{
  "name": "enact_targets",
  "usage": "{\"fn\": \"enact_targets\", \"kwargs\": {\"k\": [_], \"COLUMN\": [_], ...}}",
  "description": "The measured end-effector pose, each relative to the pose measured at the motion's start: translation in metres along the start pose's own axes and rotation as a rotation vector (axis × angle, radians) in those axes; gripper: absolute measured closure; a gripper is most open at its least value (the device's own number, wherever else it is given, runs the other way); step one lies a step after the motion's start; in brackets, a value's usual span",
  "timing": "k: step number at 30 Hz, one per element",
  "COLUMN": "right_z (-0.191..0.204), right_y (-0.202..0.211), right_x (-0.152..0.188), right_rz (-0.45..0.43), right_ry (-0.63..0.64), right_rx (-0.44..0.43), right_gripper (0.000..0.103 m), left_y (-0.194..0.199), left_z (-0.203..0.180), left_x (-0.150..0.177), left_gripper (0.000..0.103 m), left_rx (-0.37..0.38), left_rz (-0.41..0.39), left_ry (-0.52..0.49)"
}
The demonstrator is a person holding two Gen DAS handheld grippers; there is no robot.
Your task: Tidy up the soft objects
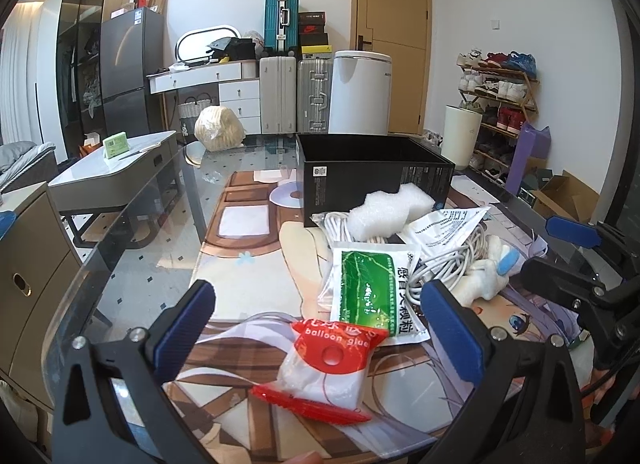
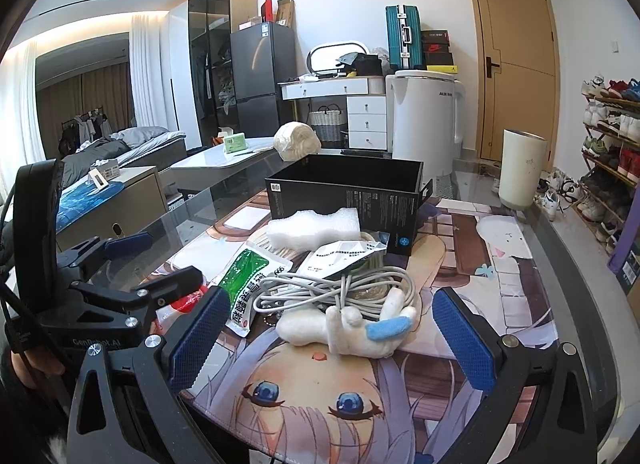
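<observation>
Nothing is looking packed yet: the black box is sitting seemingly empty at twelve o'clock while both the left gripper and right gripper are hovering wide open, the left over the balloon-glue packet and the right over the plush toy.

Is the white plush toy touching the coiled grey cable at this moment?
Touching. In the right wrist view the plush toy has a limb poking up through the loops of the grey cable, which drape over it with no gap showing.
</observation>
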State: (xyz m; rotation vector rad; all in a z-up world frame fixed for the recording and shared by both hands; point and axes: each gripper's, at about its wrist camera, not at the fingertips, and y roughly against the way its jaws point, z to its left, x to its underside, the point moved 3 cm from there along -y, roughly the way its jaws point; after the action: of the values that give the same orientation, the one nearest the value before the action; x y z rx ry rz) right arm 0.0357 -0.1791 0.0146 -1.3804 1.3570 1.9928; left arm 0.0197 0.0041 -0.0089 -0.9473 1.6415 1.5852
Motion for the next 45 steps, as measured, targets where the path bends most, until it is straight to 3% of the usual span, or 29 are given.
{"fn": "enact_targets", "kwargs": {"k": [45], "right_z": [-0.008], "right_y": [-0.024], "right_x": [0.015], "right_rz": [0.100], "right_ry": [-0.005], "right_rx": [0.028], "right_gripper": [0.000], "left_y": [-0.016], "left_z": [0.014], "left_x": [0.014], "left_gripper": [0.000], "left_rx": [-0.007], "left_rz": [0.059], "left_ry": [-0.048]}}
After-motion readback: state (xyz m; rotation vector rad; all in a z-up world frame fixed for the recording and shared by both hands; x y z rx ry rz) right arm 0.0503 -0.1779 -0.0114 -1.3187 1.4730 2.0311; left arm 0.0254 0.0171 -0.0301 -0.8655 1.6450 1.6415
